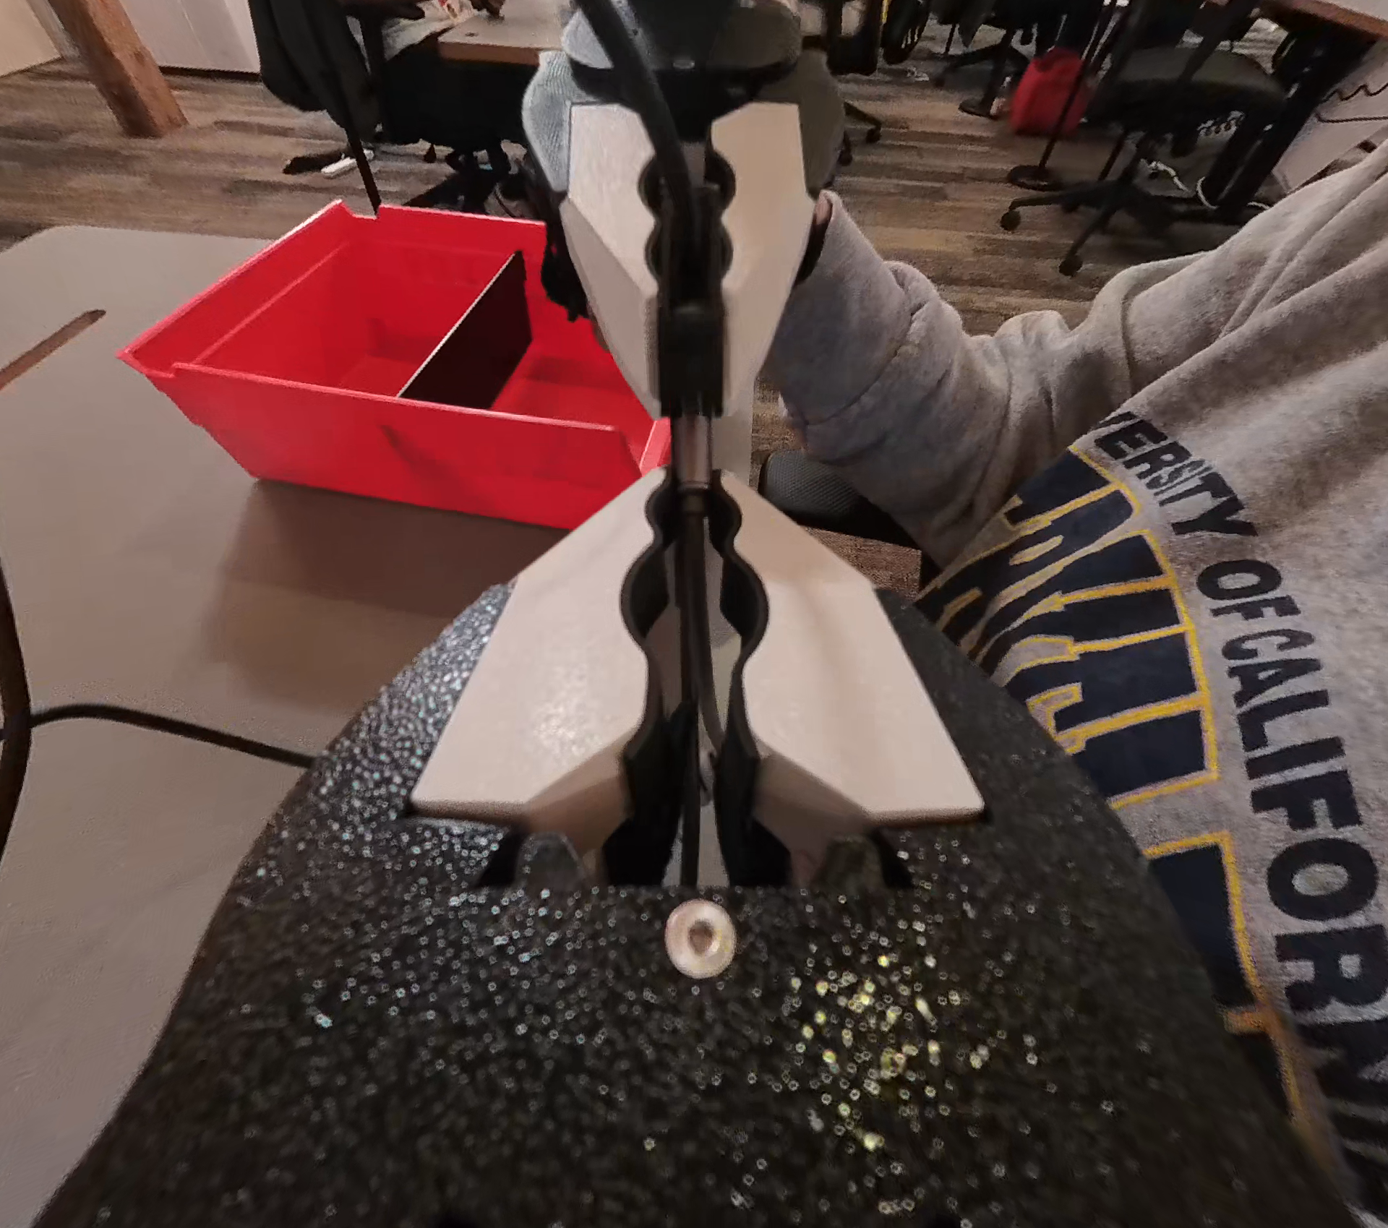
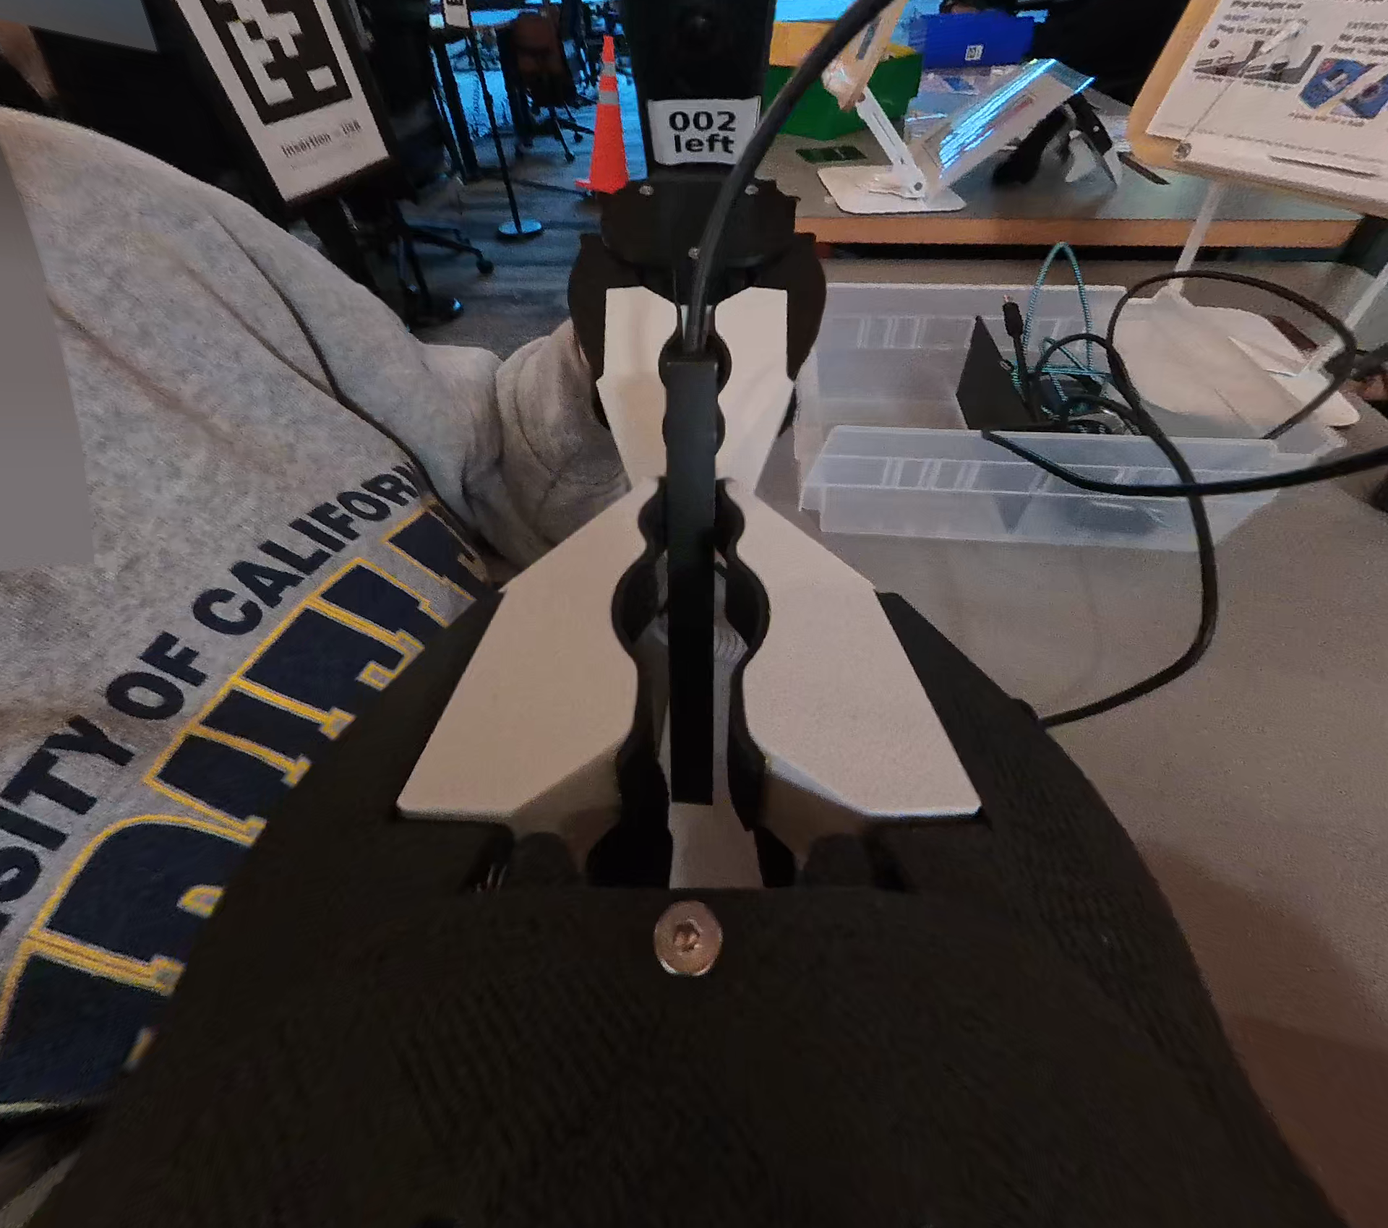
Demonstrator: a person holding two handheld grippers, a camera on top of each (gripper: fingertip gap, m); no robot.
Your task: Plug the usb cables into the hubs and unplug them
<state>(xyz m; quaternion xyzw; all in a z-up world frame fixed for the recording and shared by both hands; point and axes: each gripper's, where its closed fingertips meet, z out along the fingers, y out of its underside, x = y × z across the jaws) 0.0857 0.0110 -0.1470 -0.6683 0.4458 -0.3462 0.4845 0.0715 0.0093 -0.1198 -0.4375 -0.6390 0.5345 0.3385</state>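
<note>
Facing tip to tip at frame centre, the left gripper point(image 1: 695, 486) is clamped on a black USB cable point(image 1: 691, 591) while the right gripper point(image 2: 691, 493) pinches the slim black hub point(image 2: 689, 591). The metal plug point(image 1: 695, 441) bridges them; keep both coaxial, pushing or pulling straight without twisting. A red bin point(image 1: 390, 366) sits left.

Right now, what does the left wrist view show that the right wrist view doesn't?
Left wrist only: a red divided bin on the table and the metal USB plug bridging the two grippers. Right wrist only: clear plastic bins holding tangled cables, an orange cone and a clipboard sheet. Both: the left gripper and right gripper shut, tip to tip, and the grey sweatshirt.
</note>
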